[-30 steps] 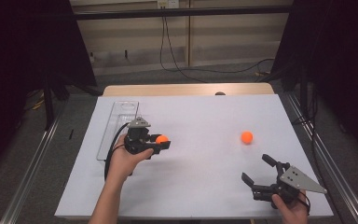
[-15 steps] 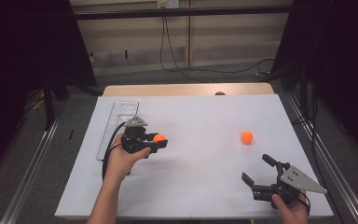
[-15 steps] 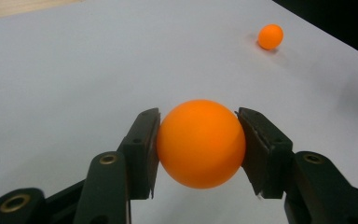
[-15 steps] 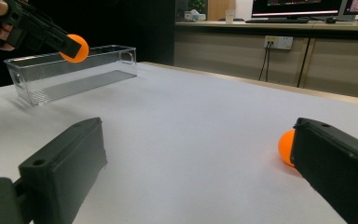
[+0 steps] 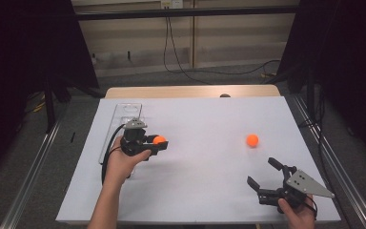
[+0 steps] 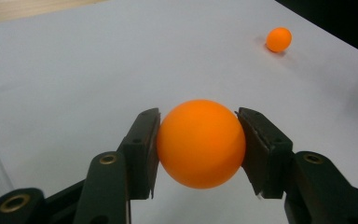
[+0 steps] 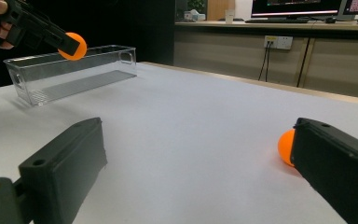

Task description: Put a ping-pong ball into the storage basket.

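Bench (image 5: 200,191), white matte top, flat, with a bare pale wood strip along its far edge; grey floor and dark drapes on both sides, cables trailing down the back wall.

Clear plastic bin (image 5: 124,114), long and narrow, straight walls with a cut-out handle at its end, standing near the bench's left edge; nothing lies in it in the right gripper view (image 7: 70,77); it sits just behind the left gripper.

Left gripper (image 5: 158,143), black, held in a hand over the left part of the bench; its fingers (image 6: 142,149) pinch an orange ball (image 6: 200,142) from both sides, the flat pads pressed against its smooth, round, matte surface; the ball hangs clear of the bench top, and from the right gripper view it shows in front of the bin's upper rim (image 7: 73,45).

Second orange ball (image 5: 252,140), same shape and finish, resting loose on the right half of the bench, well apart from the first; nothing stands between it and either gripper.

Right gripper (image 5: 267,177), black with a grey three-cornered plate, held low at the near right corner; fingers (image 7: 60,168) spread wide with nothing between them; the loose ball shows partly hidden behind its right finger.
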Tool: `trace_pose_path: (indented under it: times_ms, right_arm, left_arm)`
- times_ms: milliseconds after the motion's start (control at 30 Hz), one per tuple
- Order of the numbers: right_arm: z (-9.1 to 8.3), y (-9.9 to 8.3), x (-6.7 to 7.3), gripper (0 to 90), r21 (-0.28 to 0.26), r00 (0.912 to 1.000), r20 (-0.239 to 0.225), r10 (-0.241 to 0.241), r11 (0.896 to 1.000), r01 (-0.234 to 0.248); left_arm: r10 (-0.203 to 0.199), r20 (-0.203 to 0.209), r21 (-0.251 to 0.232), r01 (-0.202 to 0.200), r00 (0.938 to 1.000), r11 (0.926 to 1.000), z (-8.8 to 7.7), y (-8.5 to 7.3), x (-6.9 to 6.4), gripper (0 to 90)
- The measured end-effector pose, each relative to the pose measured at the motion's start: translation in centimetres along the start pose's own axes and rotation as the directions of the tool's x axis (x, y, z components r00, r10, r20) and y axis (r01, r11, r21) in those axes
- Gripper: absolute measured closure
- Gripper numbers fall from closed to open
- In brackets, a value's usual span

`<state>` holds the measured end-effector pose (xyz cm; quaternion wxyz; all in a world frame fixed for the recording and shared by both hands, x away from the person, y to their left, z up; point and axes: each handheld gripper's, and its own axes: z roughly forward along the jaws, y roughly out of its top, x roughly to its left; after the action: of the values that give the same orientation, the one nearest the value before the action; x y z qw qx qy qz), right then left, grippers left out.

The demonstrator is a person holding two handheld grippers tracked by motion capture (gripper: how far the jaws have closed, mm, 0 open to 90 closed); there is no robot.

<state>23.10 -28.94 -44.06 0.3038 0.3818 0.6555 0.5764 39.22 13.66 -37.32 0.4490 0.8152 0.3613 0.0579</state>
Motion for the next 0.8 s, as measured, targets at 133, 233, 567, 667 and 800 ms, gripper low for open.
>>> trace_pose_path:
  times_ms: [133, 233, 567, 667, 800]
  right_arm:
    - [-0.01, 0.0, 0.0, 2.7, 0.0, 1.0, 0.0, -0.001, 1.0, 0.001]
    - [-0.01, 0.01, 0.0, 2.7, 0.0, 1.0, 0.0, -0.001, 1.0, 0.001]
    - [0.0, 0.01, 0.0, 2.8, 0.0, 1.0, -0.001, 0.0, 1.0, 0.0]
    - [0.0, 0.01, 0.01, 2.8, 0.0, 1.0, 0.0, -0.002, 1.0, 0.002]
    - [-0.01, 0.01, 0.0, 2.8, 0.0, 1.0, 0.0, -0.002, 1.0, 0.002]
  left_arm:
    - [0.001, -0.006, 0.003, -0.001, 1.0, 1.0, -0.09, -0.02, 0.13, 50.6]
    - [0.001, -0.013, 0.0, -0.001, 0.9999, 1.0, -0.16, -0.02, 0.24, 50.6]
    - [-0.005, -0.032, -0.012, 0.005, 0.9995, 0.9999, -0.59, -0.04, 0.62, 50.6]
    - [-0.01, -0.036, -0.01, 0.009, 0.9993, 0.9999, -0.72, -0.05, 0.72, 50.6]
    - [-0.01, -0.043, -0.011, 0.01, 0.999, 0.9999, -0.82, -0.06, 0.85, 50.6]
